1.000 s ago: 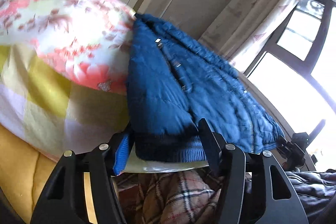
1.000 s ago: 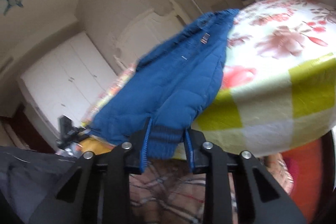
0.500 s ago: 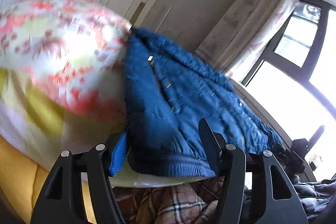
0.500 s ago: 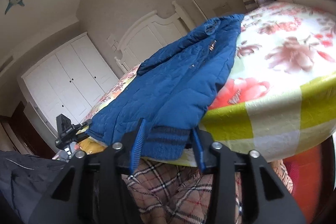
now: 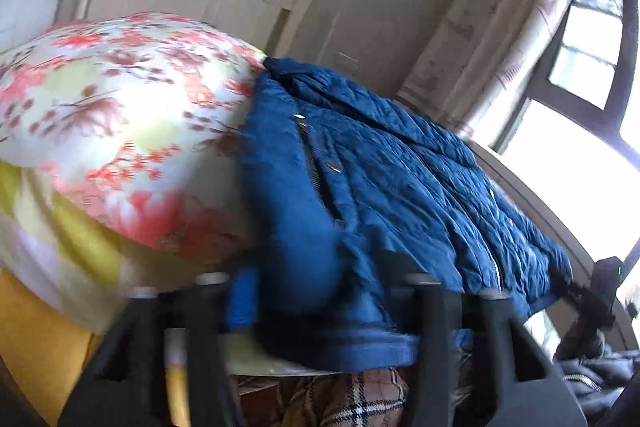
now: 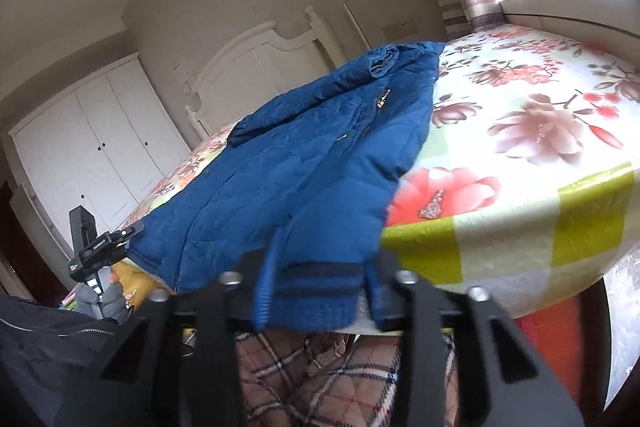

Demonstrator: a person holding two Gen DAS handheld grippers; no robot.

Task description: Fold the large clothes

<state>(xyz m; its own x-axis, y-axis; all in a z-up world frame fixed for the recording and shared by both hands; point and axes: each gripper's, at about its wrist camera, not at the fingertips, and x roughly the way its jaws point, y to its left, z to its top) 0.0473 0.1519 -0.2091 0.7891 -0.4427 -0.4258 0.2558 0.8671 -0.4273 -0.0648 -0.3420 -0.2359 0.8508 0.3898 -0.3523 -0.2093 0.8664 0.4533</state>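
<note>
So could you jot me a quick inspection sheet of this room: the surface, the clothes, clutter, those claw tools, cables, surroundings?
Surface: bed under floral white, pink and yellow-checked bedspread.
Job's things: blue quilted padded jacket lies spread on the bed, ribbed hem hanging over the near edge.
Clutter: nothing seen on the bed.
Grippers: left gripper and right gripper both closing, each with the jacket's hem between its jaws.
Cables: nothing seen.
Surroundings: white headboard, white wardrobe, curtained window.
</note>
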